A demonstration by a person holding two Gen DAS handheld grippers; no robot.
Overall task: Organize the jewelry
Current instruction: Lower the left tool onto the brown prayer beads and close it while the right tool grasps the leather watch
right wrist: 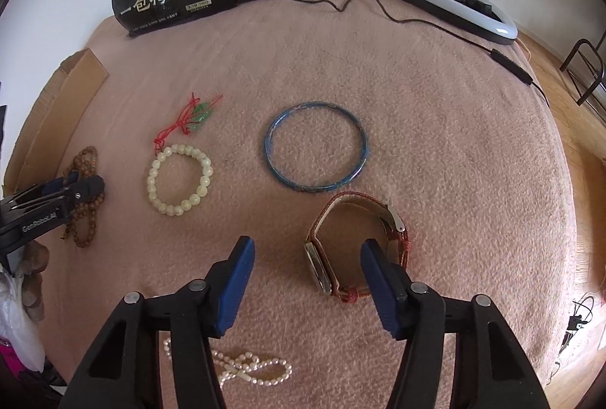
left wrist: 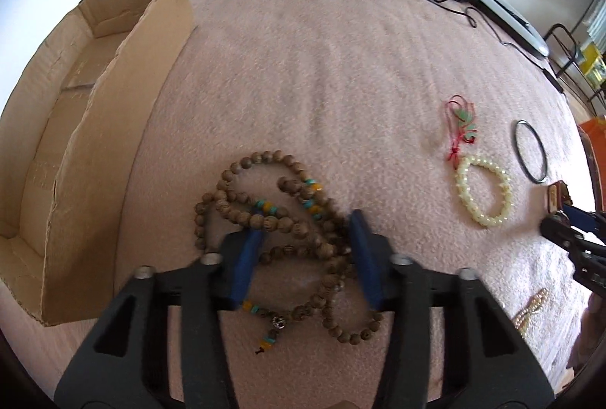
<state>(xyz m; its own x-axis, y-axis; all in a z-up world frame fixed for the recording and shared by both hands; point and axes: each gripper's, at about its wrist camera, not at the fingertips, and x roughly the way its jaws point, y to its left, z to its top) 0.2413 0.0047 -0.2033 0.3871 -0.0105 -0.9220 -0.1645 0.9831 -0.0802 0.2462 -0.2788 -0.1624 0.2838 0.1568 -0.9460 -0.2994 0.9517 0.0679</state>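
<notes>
- Sorting looks barely begun: the open cardboard box [left wrist: 75, 128] at the far left shows no jewelry in the part visible, and every piece lies on the fuzzy pink blanket [right wrist: 435, 144].
- The left gripper [left wrist: 306, 238], jaws apart, straddles a tangled wooden bead necklace [left wrist: 265, 204] with turquoise and amber accents.
- The right gripper [right wrist: 306, 269], jaws apart, hovers over a woven red-strap watch [right wrist: 341, 242].
- Between them lie a glossy cream bead bracelet [right wrist: 180, 180], a thin rigid blue bangle [right wrist: 316, 145], a red-corded green charm [right wrist: 193, 119] and a pearl strand [right wrist: 246, 367].
</notes>
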